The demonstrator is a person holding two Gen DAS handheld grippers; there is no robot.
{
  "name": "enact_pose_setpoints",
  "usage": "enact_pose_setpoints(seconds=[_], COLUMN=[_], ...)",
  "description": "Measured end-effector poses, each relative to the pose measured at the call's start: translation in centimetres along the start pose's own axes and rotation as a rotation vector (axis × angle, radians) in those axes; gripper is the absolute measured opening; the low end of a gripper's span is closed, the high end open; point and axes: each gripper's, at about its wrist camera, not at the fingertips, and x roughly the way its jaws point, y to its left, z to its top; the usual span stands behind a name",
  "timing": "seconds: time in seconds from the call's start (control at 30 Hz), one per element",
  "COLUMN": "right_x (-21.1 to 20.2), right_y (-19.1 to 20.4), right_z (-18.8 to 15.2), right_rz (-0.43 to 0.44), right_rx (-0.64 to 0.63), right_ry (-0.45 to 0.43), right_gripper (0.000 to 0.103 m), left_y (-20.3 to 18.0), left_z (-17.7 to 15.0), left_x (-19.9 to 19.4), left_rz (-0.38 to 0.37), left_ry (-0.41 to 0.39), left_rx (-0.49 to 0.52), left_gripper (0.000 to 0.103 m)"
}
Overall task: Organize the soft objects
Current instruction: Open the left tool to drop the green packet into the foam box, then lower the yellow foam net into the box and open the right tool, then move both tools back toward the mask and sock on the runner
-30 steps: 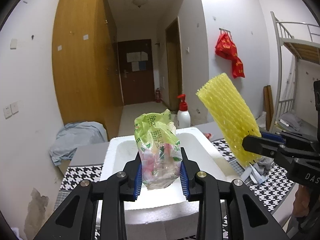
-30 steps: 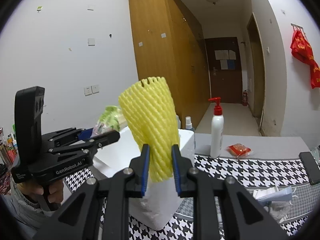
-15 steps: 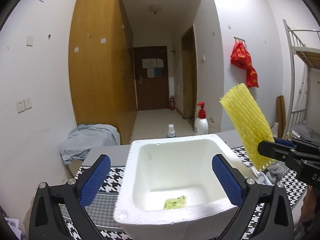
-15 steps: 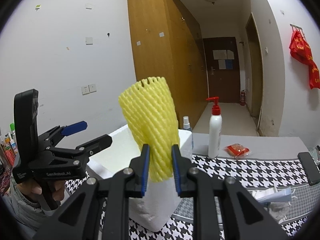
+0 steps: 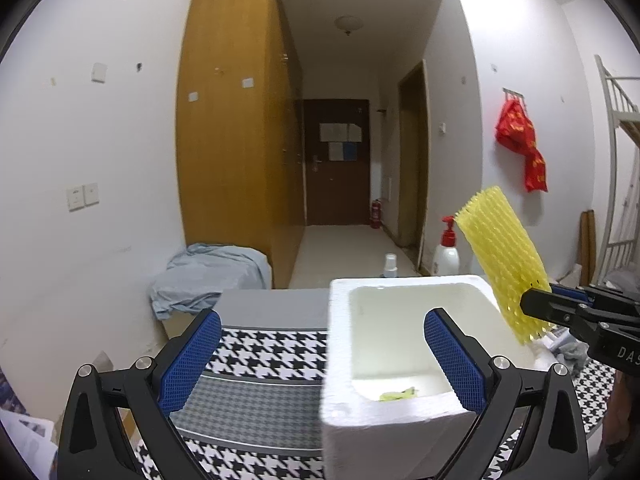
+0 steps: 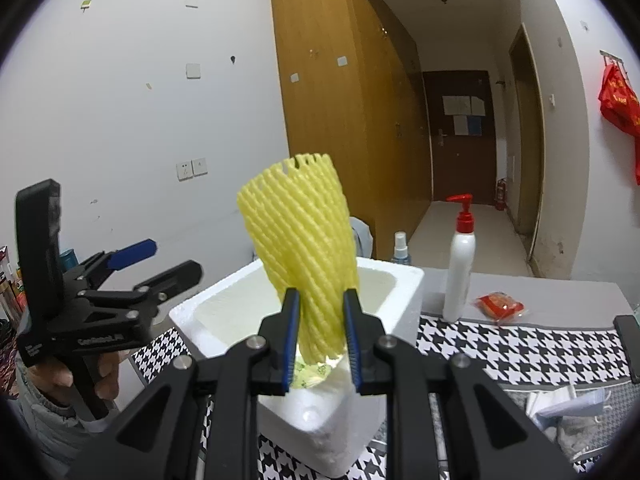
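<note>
A white foam box [image 5: 408,364] stands on the houndstooth tablecloth; it also shows in the right wrist view [image 6: 316,412]. A green snack bag [image 5: 398,393] lies on its bottom, mostly hidden by the rim. My left gripper [image 5: 320,356] is open and empty, to the left of the box and over its near rim. My right gripper [image 6: 320,336] is shut on a yellow foam net sleeve [image 6: 304,256] and holds it upright over the box's right side; the sleeve also shows in the left wrist view [image 5: 502,264].
A white pump bottle [image 6: 460,268] with a red top, a small spray bottle [image 6: 399,248] and a red packet [image 6: 500,306] stand behind the box. Crumpled wrappers [image 6: 568,404] lie at right. A grey cloth [image 5: 208,276] covers something at left.
My left gripper opened and let the green snack bag drop into the foam box, then moved left. My right gripper kept holding the yellow sleeve, nearer over the box.
</note>
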Motion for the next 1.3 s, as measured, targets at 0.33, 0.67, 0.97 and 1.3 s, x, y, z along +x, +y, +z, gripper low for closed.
enact_pose_setpoints(seconds=[0.33, 0.67, 0.97, 1.3], right_x=[1.7, 2.4, 1.4, -1.2], right_y=[1.6, 2.0, 2.8, 2.3], right_z=[0.2, 0.4, 0.6, 0.3], right_rz=[0.030, 0.002, -0.001, -0.086], right_rx=[-0.012, 0.013, -0.010, 0.022], right_ry=[0.026, 0.016, -0.026, -0.050], right_gripper=[0.025, 0.083, 0.100, 0.100], left_y=[1.5, 2.7, 2.9, 1.5], left_z=[-0.5, -0.9, -1.1, -0.1], left_x=[-0.7, -0.8, -0.9, -2.1], left_rz=[0.031, 0.033, 0.012, -0.068], left_ry=[0.005, 0.007, 0.010, -0.007], left_rx=[-0.005, -0.033, -0.035, -0.001], left_gripper=[0.102, 0.102, 0.102, 0.102])
